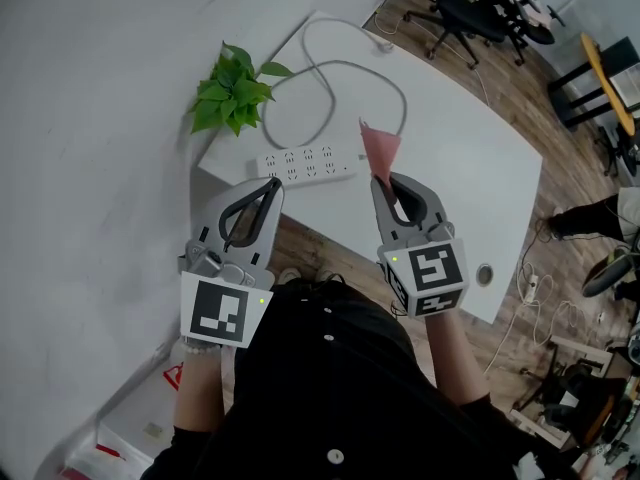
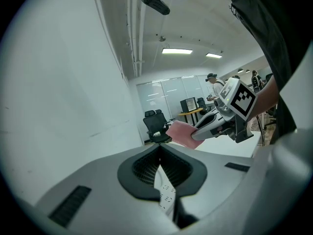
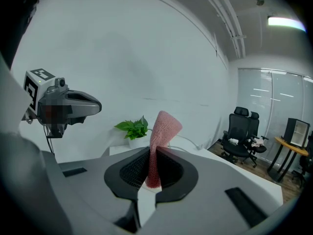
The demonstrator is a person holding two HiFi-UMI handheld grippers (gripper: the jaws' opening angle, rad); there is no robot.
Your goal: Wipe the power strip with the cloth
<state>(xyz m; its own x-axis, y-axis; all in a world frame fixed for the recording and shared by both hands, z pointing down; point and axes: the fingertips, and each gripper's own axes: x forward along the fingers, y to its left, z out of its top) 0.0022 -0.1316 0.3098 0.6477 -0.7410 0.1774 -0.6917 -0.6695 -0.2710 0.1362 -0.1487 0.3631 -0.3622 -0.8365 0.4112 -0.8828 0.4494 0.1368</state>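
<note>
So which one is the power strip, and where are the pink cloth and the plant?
power strip [image 1: 308,162], head view, middle of its white socket face.
pink cloth [image 1: 381,150], head view, its free upper part.
plant [image 1: 233,93], head view, centre of its leaves.

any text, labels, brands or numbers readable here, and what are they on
No text can be read anywhere.
Cubes on left gripper and right gripper: square marker patterns, no letters.
Box at lower left: red mark, too small to read.
Power strip and cloth: no print visible.
</note>
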